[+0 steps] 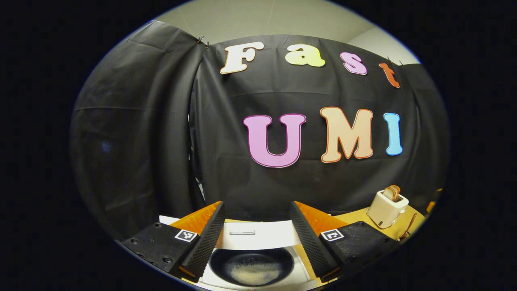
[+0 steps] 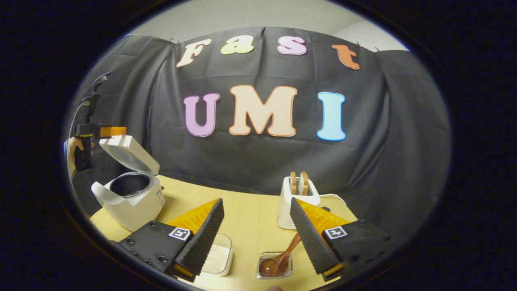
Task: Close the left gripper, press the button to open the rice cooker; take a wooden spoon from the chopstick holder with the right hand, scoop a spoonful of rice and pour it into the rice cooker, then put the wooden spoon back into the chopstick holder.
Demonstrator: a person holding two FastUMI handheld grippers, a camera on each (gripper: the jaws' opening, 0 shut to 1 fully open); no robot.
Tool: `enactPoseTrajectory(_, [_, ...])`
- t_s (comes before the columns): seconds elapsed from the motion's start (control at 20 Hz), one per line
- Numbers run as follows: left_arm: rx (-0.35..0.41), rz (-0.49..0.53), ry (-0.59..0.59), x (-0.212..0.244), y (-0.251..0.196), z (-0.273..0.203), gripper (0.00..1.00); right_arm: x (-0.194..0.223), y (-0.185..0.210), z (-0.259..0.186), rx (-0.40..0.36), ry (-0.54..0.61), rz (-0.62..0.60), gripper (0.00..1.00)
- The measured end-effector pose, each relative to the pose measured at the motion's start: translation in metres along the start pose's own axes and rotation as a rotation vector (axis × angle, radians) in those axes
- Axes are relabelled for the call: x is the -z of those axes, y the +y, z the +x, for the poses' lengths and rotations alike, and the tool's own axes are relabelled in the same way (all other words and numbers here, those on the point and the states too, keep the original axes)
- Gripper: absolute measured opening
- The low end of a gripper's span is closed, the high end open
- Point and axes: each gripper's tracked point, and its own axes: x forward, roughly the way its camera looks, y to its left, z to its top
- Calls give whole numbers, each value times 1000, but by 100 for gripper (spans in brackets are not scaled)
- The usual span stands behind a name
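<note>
1. Left gripper view: fingers (image 1: 210, 238) of the left gripper (image 1: 257, 238) sit nearest the lens, spread apart with nothing between them. Directly below is the rice cooker (image 1: 258, 279), lid up, dark inner pot (image 1: 251, 266) exposed with a pale patch on its bottom that looks like rice. Too blurred to be sure.
2. Same view, far right: toaster (image 1: 387, 209) with bread slices on the wooden table (image 1: 351, 218), well apart from the cooker.
3. Right gripper view: right gripper (image 2: 256, 236) nearest, jaws released, grasping nothing. Wooden spoon (image 2: 280, 258) lies just below, bowl down in a small clear container (image 2: 274, 265) that I take for the chopstick holder, handle leaning up toward the right finger. A clear box (image 2: 218, 256) of white rice is partly hidden behind the left finger.
4. Same view, far left: cooker (image 2: 131, 200) with lid (image 2: 129, 155) tilted open; the other gripper (image 2: 95, 133), held by a hand, hovers above the lid.
5. Stage: open cooker with the spoon in its holder fits either just after the button press or the spoon returned after pouring. The pale patch leans toward the latter, not conclusive.
6. Risks: the spoon handle leans close to the right finger, so a sideways drift could knock it and tip the shallow holder. The left gripper close over the lid could bump it shut.
</note>
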Motion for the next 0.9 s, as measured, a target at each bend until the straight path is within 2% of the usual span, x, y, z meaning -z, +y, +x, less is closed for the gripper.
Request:
enactPoseTrajectory(0.4, [-1, -43, 47, 38, -2, -30, 95, -7, 11, -4, -26, -5, -5, 100])
enactPoseTrajectory(0.7, [-3, -96, 166, 91, -2, -45, 94, -8, 20, -7, -42, -7, -17, 100])
enactPoseTrajectory(0.9, [-2, -110, 206, 114, -4, -52, 94, -7, 23, -8, -47, -2, -24, 100])
